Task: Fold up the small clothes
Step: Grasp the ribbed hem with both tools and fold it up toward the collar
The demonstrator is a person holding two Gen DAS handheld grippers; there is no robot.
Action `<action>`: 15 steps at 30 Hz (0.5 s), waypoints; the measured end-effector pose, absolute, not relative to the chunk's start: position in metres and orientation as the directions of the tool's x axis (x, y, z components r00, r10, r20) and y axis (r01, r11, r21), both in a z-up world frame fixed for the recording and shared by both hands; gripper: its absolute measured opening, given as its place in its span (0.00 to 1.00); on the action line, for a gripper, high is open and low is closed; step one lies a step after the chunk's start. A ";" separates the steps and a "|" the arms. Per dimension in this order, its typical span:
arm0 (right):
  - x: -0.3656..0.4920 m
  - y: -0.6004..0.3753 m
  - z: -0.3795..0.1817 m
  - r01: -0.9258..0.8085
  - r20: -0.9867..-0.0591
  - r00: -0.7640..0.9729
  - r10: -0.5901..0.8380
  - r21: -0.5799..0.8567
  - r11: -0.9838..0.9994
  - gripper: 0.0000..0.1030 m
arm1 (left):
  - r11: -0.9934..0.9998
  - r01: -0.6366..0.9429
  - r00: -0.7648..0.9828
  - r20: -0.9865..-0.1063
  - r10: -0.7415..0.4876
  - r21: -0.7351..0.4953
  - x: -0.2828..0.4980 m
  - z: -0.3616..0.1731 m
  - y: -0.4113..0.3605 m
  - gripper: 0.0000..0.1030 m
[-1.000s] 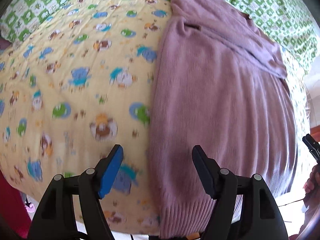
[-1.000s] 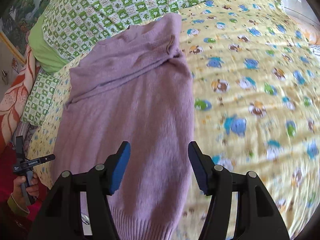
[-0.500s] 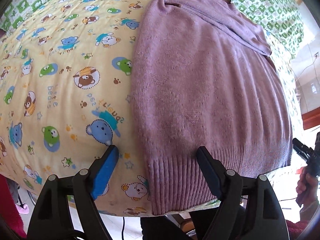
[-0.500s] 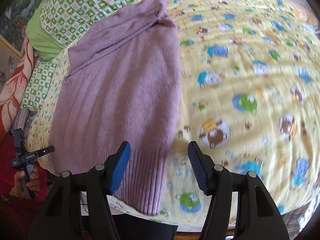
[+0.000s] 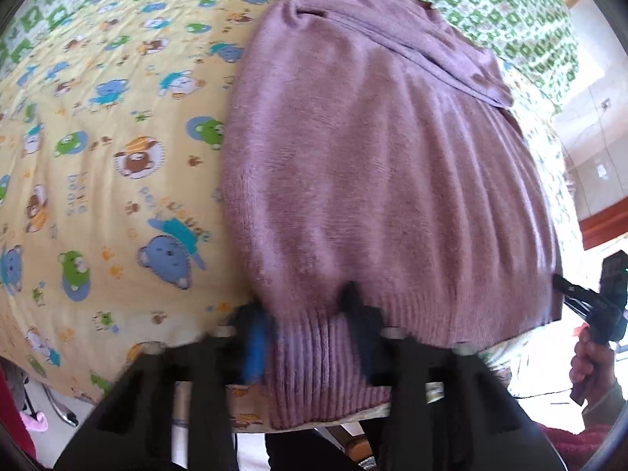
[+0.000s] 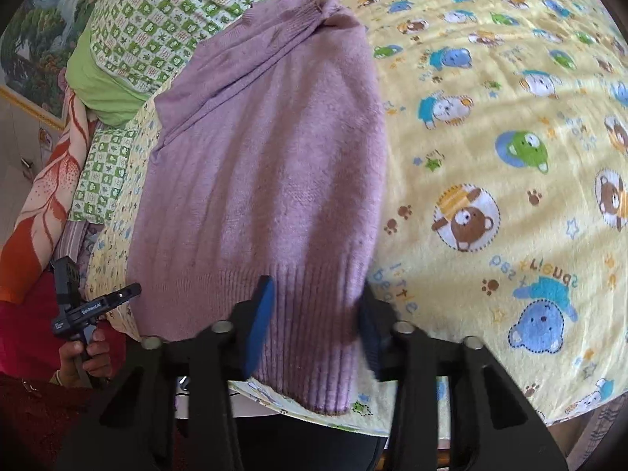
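Both your grippers straddle the ribbed hem of the mauve knitted sweater (image 5: 376, 180) at the near edge of the bed.

Your left gripper (image 5: 310, 337) has its fingers on either side of the hem's left corner, cloth bunched between them, though motion blur keeps me from telling whether they grip it. Your right gripper (image 6: 314, 325) is spread, its blue-padded fingers (image 6: 257, 325) flanking the hem's right corner without pinching it. The sweater lies flat, with its top end away from you, on the yellow bear-print blanket (image 6: 490, 157), whose far end meets a green-and-white checked quilt (image 6: 157, 11).
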State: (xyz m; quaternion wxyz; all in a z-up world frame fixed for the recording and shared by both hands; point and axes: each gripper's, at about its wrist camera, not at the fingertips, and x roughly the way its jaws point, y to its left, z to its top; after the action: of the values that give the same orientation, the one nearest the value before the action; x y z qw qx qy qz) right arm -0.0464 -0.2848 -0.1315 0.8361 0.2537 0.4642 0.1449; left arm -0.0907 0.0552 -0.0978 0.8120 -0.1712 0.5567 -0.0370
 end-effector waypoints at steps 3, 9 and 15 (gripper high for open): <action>-0.047 -0.289 -0.136 0.001 -0.702 0.508 0.499 0.580 0.814 0.10 | 0.938 -0.101 0.387 -0.882 -0.269 -0.331 -0.087 -0.092 0.054 0.10; -0.049 -0.291 -0.121 -0.037 -0.650 0.531 0.544 0.624 0.781 0.08 | 0.912 -0.074 0.437 -0.835 -0.333 -0.403 -0.086 -0.065 0.061 0.08; -0.036 -0.298 -0.087 -0.098 -0.519 0.606 0.603 0.704 0.704 0.08 | 0.892 -0.070 0.524 -0.777 -0.348 -0.446 -0.062 -0.029 0.073 0.07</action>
State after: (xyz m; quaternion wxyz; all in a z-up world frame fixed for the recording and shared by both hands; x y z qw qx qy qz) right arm -0.0361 -0.2982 -0.0870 0.8358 0.3228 0.3914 0.2098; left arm -0.0619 0.0734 -0.0286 0.8456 -0.2170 0.4807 -0.0822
